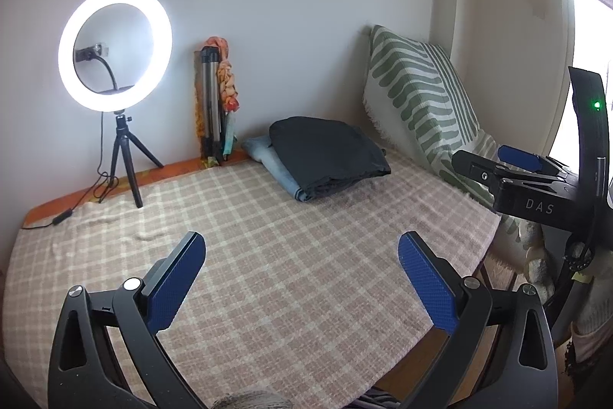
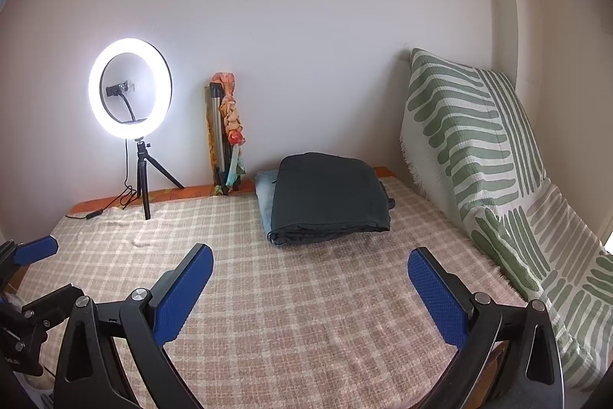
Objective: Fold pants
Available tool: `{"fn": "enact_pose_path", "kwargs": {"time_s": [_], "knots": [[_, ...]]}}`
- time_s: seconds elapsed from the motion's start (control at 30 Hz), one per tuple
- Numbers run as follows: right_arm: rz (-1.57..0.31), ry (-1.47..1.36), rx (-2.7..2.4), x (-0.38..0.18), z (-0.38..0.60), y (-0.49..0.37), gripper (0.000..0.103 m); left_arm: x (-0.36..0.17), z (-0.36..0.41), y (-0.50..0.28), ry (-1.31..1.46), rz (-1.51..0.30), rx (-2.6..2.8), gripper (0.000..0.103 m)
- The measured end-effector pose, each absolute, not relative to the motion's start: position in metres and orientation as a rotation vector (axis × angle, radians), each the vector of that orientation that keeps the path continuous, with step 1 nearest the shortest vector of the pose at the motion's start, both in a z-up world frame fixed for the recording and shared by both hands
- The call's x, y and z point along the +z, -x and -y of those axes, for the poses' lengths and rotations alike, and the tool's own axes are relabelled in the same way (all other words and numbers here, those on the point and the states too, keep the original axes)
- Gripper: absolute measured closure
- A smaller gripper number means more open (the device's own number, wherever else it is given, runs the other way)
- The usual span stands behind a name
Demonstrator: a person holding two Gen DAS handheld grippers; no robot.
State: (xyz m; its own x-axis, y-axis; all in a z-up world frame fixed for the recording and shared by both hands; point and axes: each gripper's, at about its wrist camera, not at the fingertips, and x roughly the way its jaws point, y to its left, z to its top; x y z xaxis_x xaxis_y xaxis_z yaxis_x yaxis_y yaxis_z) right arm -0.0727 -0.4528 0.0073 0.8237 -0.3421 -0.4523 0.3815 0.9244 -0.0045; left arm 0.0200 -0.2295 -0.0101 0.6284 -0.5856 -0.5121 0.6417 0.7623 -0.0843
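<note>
My left gripper hangs with its blue pads spread wide and nothing between them; my right gripper is just as wide apart and just as bare. The dark folded pants lie well ahead of both claws, out of reach of either, on the checked blanket. They sit stacked on a folded light-blue garment that shows along the pants' left edge. Left of the pants a folded tripod leans at the wall, and farther left a lit ring light stands. Right of the pants a green-striped cushion leans upright.
</note>
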Motion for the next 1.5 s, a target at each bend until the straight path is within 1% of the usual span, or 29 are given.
{"fn": "enact_pose_path", "kwargs": {"time_s": [0.5, 1.5], "knots": [[-0.471, -0.084, -0.372, 0.0059, 0.4467, 0.0705, 0.0, -0.0107, 0.2265, -0.0223, -0.09, -0.572, -0.725, 0.002], [-0.471, -0.084, -0.363, 0.0038, 0.4452, 0.0695, 0.0, -0.0099, 0.225, -0.0199, -0.115, -0.555, -0.717, 0.002]]}}
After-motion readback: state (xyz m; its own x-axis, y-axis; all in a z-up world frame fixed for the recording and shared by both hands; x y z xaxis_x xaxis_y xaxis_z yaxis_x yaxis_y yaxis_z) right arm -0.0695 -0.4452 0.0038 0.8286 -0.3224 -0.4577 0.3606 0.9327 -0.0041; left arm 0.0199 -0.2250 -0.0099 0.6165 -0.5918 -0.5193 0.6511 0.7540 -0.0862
